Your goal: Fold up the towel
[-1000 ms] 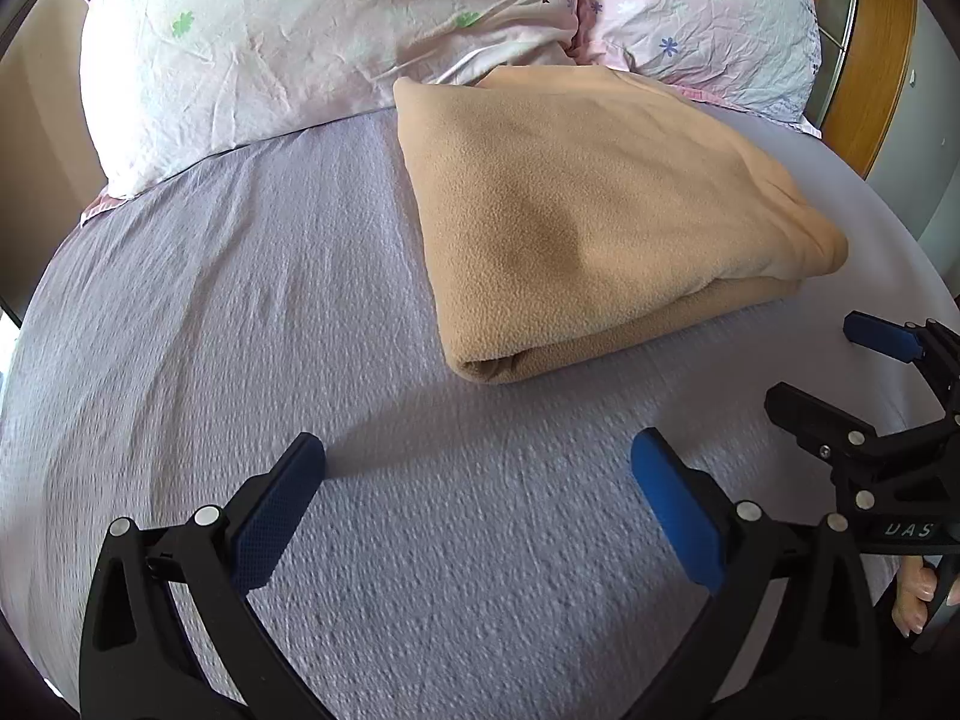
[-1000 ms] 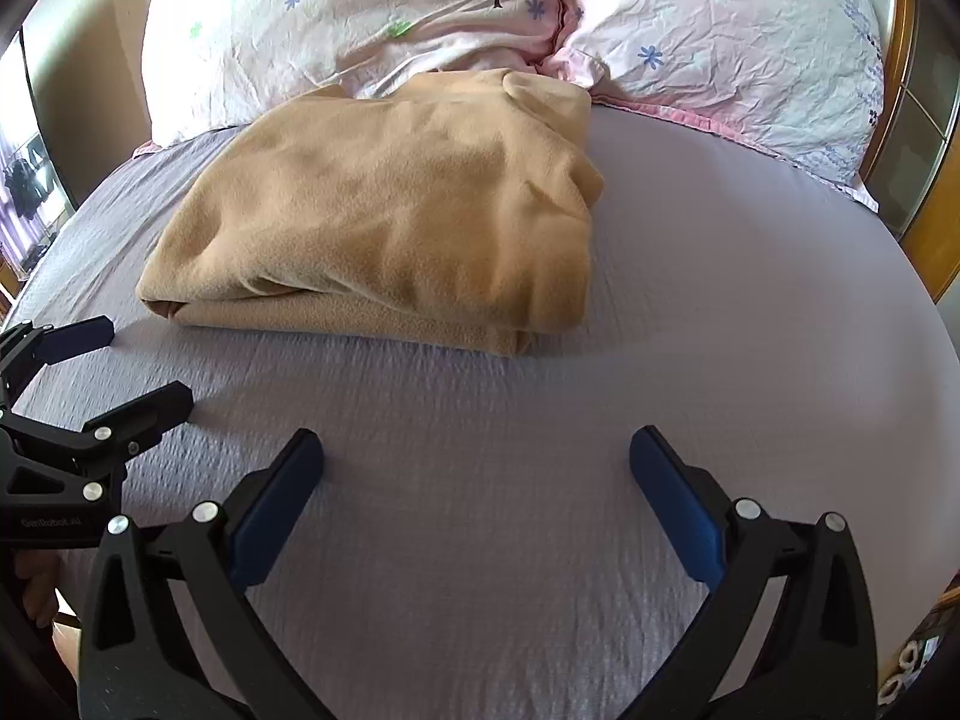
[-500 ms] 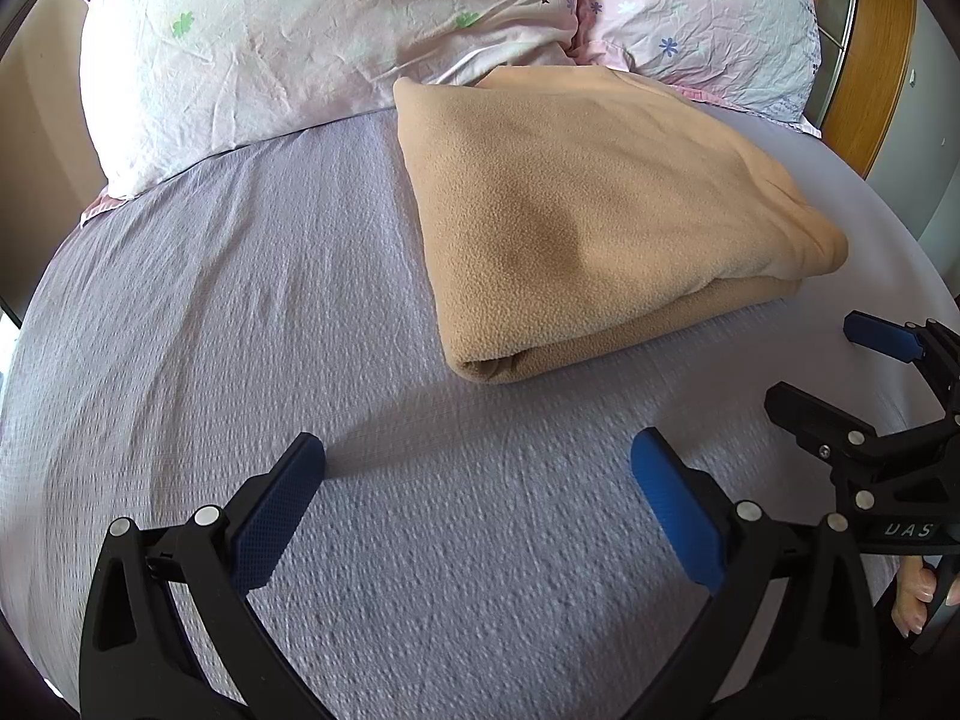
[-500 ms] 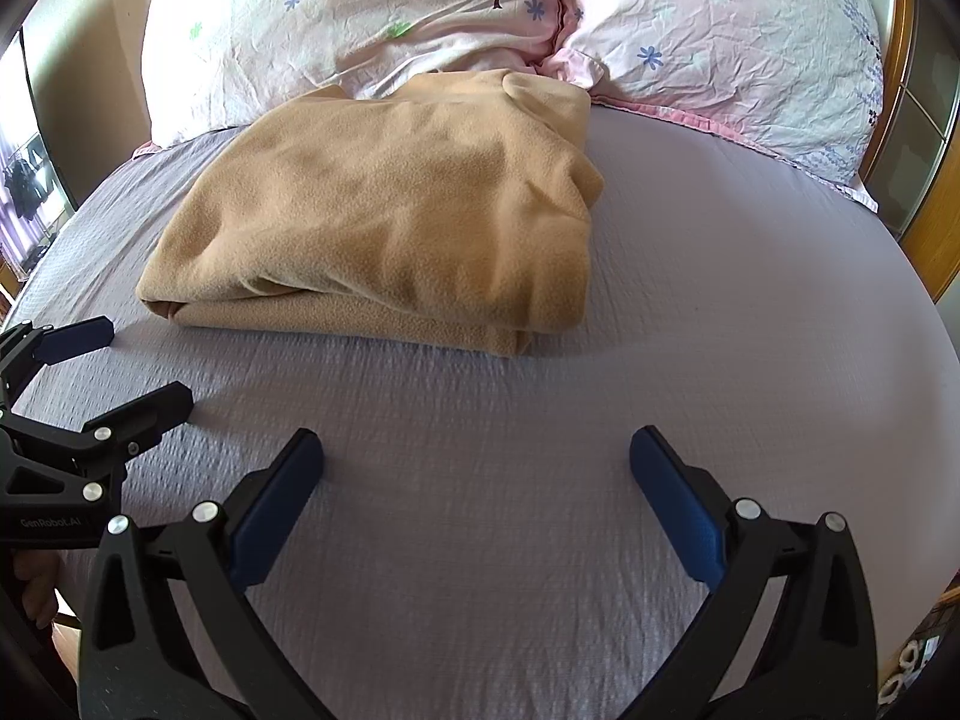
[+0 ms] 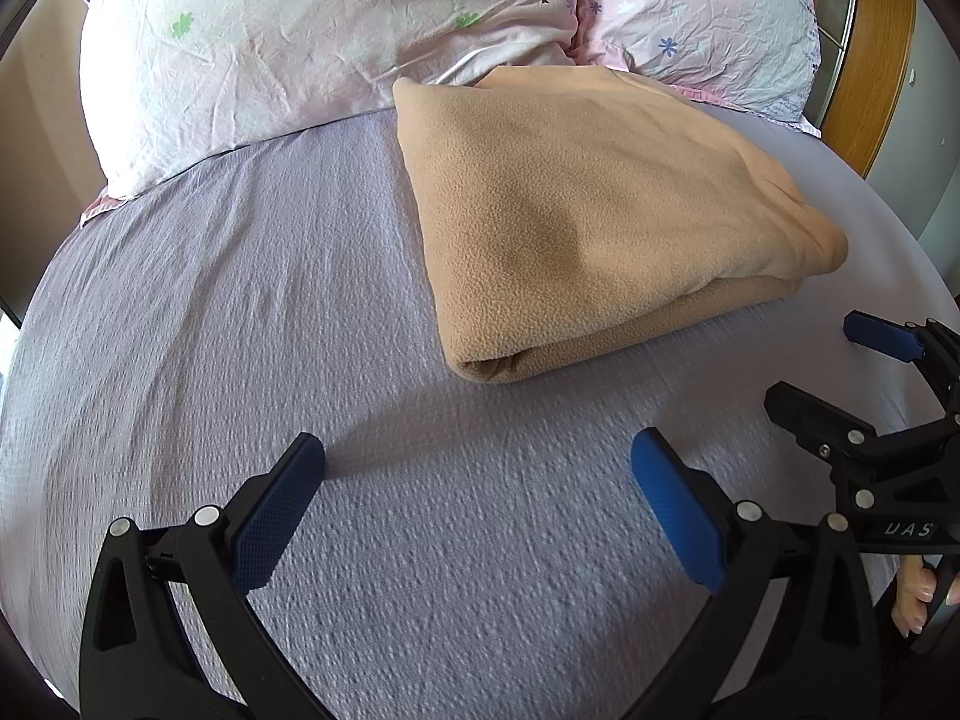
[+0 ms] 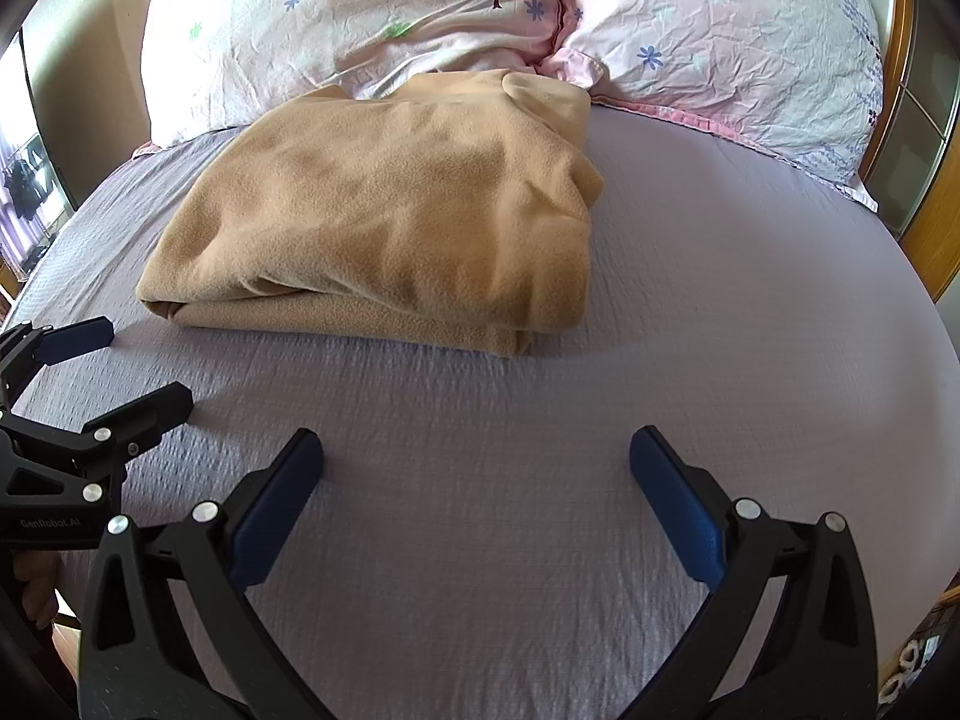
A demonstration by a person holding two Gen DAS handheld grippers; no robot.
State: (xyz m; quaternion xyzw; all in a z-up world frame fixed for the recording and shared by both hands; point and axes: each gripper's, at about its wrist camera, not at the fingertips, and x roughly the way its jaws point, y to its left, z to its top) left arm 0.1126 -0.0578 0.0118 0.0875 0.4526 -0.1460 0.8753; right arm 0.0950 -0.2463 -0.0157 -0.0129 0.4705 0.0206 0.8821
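A tan fleece towel [image 5: 588,210] lies folded in a thick stack on the lilac bed sheet [image 5: 240,330], its far end touching the pillows. The right wrist view shows the same towel [image 6: 396,216] from the other side. My left gripper [image 5: 477,465] hovers open over bare sheet, short of the towel's near corner, with nothing between its blue pads. My right gripper [image 6: 477,462] is open too, over the sheet in front of the towel's folded edge. Each gripper appears at the edge of the other's view, right gripper [image 5: 834,366] and left gripper [image 6: 126,363], both open.
Two floral pillows [image 5: 336,30] [image 5: 696,18] lean at the head of the bed behind the towel. A wooden frame [image 5: 864,48] stands at the far right. A hand [image 5: 918,594] holds the right gripper's handle. Bare sheet stretches left of the towel.
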